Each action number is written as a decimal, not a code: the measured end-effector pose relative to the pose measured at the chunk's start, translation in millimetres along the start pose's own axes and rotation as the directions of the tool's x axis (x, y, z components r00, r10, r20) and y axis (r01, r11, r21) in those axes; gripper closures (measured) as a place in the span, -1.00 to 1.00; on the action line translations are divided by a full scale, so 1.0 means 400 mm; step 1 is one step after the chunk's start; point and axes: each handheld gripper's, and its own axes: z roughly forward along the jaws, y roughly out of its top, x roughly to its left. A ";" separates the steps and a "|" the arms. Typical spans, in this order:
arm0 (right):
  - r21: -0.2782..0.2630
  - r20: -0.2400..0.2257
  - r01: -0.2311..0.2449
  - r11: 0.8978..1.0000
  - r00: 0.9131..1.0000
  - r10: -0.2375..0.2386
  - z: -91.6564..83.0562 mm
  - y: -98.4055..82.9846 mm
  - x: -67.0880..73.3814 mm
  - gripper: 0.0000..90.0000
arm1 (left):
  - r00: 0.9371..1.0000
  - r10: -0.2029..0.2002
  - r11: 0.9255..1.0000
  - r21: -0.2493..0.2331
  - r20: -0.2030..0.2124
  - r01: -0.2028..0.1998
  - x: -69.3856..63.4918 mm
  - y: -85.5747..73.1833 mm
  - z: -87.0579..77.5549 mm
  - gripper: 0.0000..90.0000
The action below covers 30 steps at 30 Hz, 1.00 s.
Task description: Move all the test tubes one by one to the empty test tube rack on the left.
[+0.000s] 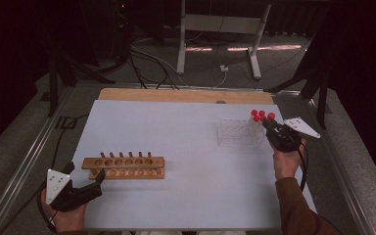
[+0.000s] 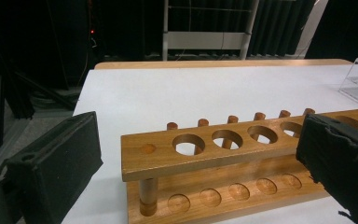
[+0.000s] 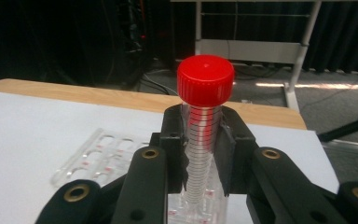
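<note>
A wooden tube rack (image 1: 123, 167) with a row of round holes lies at the table's front left, its holes empty (image 2: 242, 154). My left gripper (image 1: 84, 175) stands open just left of it, the rack's left end between its wide-apart jaws (image 2: 198, 163) without touching them. At the right, a clear plastic rack (image 1: 240, 132) holds three red-capped tubes (image 1: 257, 115) at its right end. My right gripper (image 1: 273, 126) is shut on another red-capped tube (image 3: 205, 84), held upright above the clear rack (image 3: 98, 158), pads pressing on its graduated body.
The white tabletop (image 1: 186, 142) has a wooden strip (image 1: 186, 95) along its far edge. Metal rails (image 1: 24, 166) run along both sides. On the floor beyond the table stand a white frame (image 1: 220, 29) and cables (image 1: 147, 58).
</note>
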 end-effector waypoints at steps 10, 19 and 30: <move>-0.005 -0.106 0.019 1.000 0.994 -0.019 -0.029 -0.007 0.048 0.66 | 1.000 -0.005 1.000 -0.002 0.018 0.005 -0.015 0.012 0.000 -0.98; 0.015 -0.199 0.029 0.999 0.980 -0.025 -0.044 -0.024 0.092 0.66 | 0.996 0.024 1.000 0.002 0.090 -0.025 -0.063 0.050 0.015 -0.98; 0.026 -0.291 0.065 0.998 0.955 -0.055 -0.048 -0.023 0.154 0.66 | 0.976 0.075 0.997 -0.006 0.204 -0.076 -0.154 0.118 0.054 -0.98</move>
